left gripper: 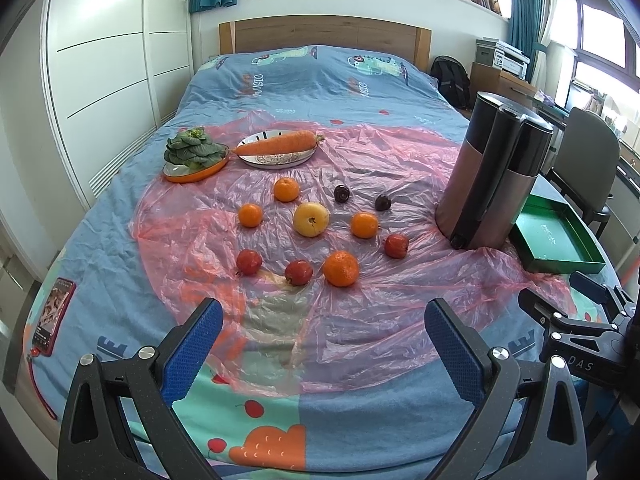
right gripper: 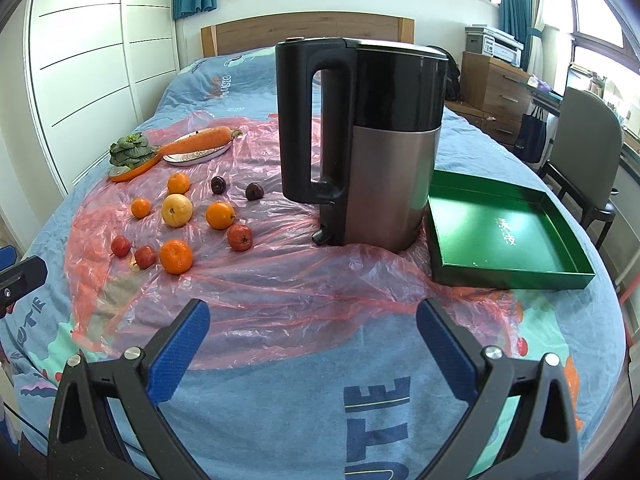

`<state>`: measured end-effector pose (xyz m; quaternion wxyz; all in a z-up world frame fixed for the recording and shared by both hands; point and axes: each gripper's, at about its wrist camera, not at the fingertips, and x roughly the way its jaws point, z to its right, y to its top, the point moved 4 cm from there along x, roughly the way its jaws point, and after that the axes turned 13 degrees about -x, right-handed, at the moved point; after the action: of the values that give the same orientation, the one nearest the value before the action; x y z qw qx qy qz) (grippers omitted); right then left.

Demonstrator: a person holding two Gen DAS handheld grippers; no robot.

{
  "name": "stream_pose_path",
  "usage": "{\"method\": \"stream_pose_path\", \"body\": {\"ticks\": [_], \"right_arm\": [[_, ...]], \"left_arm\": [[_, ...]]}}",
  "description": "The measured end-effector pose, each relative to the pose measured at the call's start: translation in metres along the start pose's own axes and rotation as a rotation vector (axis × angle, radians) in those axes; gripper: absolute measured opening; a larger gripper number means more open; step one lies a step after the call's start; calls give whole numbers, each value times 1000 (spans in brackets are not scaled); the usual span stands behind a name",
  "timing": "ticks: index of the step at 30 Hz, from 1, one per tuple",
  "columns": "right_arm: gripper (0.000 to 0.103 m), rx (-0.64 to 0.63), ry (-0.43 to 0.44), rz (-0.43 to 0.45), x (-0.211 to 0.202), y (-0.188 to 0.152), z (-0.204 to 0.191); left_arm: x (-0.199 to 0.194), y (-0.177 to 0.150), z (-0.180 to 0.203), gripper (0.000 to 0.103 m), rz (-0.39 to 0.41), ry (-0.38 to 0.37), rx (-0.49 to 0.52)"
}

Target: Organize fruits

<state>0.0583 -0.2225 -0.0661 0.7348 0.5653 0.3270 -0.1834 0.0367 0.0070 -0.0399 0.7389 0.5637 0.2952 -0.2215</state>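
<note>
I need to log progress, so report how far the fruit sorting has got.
Done: nothing visible. The green tray holds no fruit. In hand: nothing; the left hand-held gripper and right hand-held gripper are both open over the bed. Left: all of it. The oranges, yellow apple, red fruits and dark fruits lie loose on the pink plastic sheet.

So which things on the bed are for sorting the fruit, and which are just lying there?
For the job:
oranges
yellow apple
red fruits
dark plums
green tray, probably

Just lying about:
kettle
carrot on its plate
greens
phone
</note>
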Motion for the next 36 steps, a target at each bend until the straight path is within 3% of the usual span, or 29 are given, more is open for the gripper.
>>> {"method": "stream_pose_path", "body": {"ticks": [36], "right_arm": [[103,-12,36,-14,12,-5,-11]], "left_arm": [[15,-8,3,99,-22,11,44]]}}
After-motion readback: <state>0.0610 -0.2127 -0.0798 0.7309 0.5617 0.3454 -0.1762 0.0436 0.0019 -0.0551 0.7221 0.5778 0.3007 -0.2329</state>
